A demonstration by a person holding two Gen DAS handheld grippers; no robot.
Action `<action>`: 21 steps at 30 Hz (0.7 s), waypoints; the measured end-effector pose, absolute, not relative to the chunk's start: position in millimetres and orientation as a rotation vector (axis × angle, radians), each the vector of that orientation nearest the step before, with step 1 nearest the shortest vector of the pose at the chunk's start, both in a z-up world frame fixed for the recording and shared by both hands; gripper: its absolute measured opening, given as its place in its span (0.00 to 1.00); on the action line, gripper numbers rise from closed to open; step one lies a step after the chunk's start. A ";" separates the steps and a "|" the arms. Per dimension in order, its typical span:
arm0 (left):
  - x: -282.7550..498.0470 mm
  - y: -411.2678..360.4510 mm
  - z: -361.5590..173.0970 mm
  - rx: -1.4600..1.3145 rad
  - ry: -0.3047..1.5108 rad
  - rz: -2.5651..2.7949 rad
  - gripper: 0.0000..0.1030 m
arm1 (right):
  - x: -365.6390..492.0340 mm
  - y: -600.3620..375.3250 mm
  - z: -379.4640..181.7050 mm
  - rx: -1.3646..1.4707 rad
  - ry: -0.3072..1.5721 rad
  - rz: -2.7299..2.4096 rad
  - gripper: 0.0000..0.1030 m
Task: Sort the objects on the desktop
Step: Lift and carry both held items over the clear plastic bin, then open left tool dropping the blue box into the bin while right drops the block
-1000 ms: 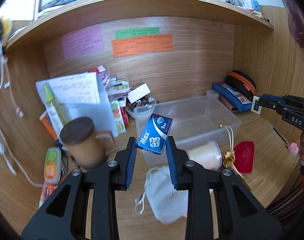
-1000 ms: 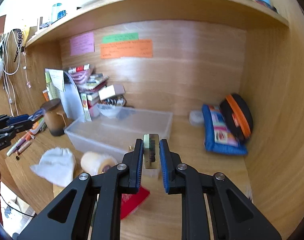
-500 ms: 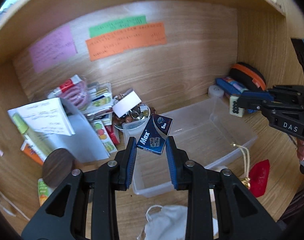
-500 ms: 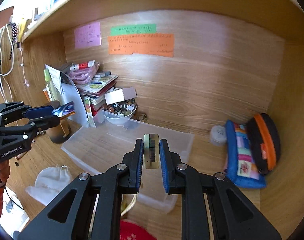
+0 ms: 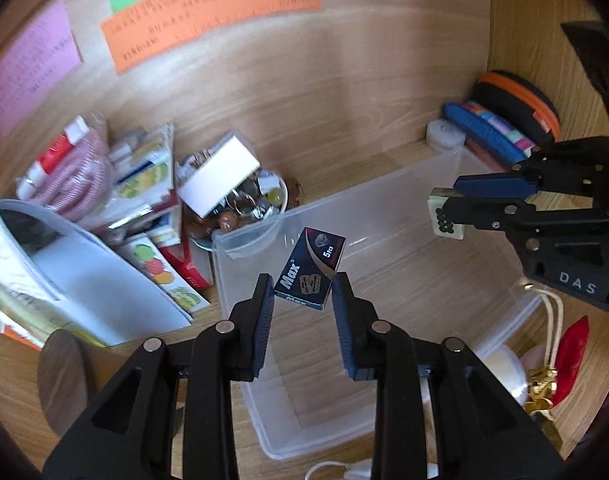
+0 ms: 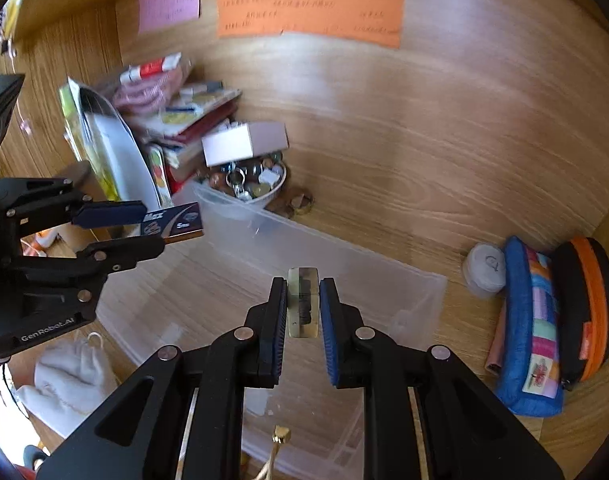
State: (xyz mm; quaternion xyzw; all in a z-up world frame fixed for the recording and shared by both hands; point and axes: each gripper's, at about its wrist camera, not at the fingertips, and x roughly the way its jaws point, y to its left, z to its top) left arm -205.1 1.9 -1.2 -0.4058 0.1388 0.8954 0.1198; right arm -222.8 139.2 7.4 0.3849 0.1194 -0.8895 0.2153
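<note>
Black dots on tile (image 5: 445, 219): L view only; R (image 6: 303, 307) edge-on.

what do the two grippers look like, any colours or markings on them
Both are black frames with triangular cut-outs, silver rivets and ribbed blue pads lining the fingers. The left gripper reads "GenRobot.AI" on its side, the right gripper "DAS". No cables visible.

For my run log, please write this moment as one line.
left gripper: shut on blue box | right gripper: shut on tile | both over clear bin | bin: looks empty
</note>
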 end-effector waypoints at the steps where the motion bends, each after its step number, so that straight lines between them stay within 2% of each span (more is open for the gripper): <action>1: -209.4 1.5 -4.7 -1.203 0.406 2.608 0.28 | -225.8 137.1 4.1 1.081 0.352 -2.463 0.14; 6: -225.9 0.3 -18.3 -1.274 0.385 2.554 0.28 | -235.1 128.0 -7.1 1.135 0.455 -2.432 0.14; 21: -245.5 14.4 -49.1 -1.366 0.517 2.490 0.28 | -249.9 102.7 -39.0 1.269 0.679 -2.299 0.14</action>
